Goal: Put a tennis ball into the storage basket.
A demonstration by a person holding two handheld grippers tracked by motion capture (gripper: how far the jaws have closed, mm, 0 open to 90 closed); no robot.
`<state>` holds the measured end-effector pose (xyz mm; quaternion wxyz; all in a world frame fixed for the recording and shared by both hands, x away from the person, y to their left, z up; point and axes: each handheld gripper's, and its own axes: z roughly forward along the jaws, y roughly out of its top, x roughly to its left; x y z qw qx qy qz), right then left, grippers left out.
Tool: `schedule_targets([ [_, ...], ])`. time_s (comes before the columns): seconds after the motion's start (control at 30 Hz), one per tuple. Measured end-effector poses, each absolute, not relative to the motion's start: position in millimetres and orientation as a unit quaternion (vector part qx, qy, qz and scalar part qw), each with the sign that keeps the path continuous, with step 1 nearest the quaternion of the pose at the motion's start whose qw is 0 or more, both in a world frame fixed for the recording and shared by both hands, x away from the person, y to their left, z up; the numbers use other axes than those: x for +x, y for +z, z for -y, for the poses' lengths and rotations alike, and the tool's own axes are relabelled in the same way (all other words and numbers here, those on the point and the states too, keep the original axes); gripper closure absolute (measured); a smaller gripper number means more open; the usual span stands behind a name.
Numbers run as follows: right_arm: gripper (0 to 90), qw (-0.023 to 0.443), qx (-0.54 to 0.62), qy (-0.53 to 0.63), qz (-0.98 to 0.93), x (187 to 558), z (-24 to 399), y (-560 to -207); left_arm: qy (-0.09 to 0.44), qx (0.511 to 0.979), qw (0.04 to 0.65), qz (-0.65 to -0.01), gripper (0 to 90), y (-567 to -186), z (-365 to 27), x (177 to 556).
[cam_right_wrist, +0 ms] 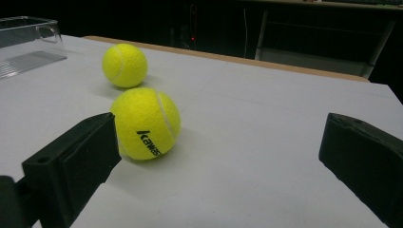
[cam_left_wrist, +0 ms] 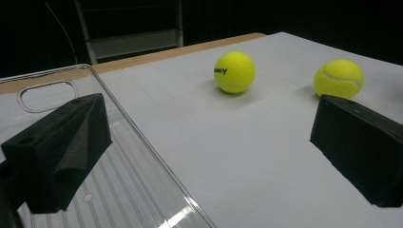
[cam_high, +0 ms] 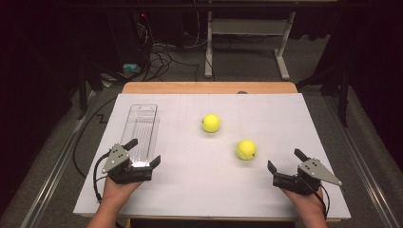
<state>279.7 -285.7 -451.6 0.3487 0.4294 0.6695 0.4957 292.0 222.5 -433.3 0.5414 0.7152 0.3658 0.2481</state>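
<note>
Gaping wide and empty, the left gripper straddles the clear tray's near rim, while the right gripper, equally spread, holds nothing, with two tennis balls ahead of it.

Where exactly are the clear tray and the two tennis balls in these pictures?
Tray (cam_high: 142, 124): high view, on its ribbed floor.
Far ball (cam_high: 211, 122): high view, middle of its top.
Near ball (cam_right_wrist: 145, 123): right gripper view, on its felt above the black lettering.
</note>
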Motion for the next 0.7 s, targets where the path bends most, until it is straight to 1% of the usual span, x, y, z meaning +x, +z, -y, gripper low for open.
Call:
schedule_targets([
  [0.7,0.0,0.348,0.431,0.491,-0.672,281.1,287.2,-453.6,0.242,0.719,0.543,-0.360,0.6,-434.0,-217.6,290.7],
])
